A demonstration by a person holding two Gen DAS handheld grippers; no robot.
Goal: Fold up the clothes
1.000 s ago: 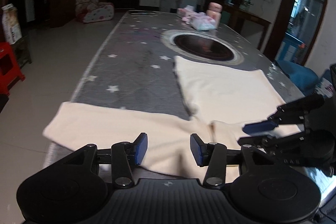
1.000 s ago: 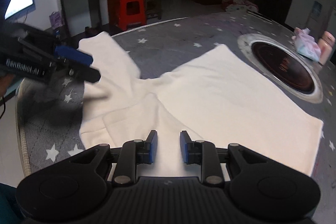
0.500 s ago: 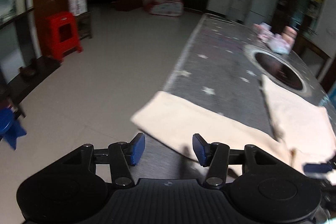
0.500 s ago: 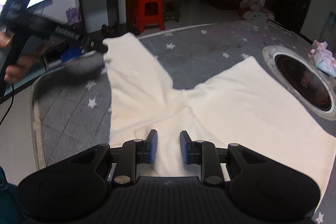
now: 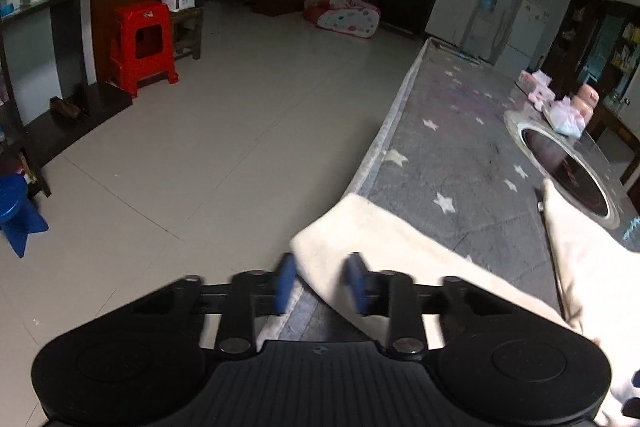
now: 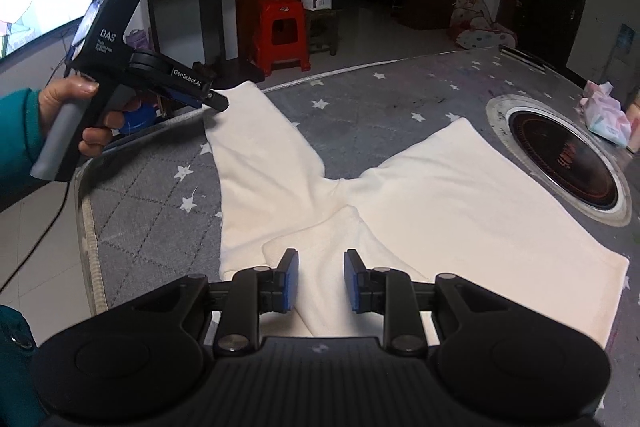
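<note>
Right gripper [image 6: 318, 281]: jaws parted, hovering over the cream garment [image 6: 440, 203] at the table's near edge [image 6: 86, 227]. Left gripper [image 5: 320, 287]: jaws parted astride the sleeve end [image 5: 340, 223] at the left edge; grip undeterminable.

The left gripper [image 6: 218, 101], seen from the right wrist camera, carries white lettering: "DAS" on its upright black body, with smaller lines beneath too fine to read. "GenRobot.AI" runs along its forward arm.
</note>
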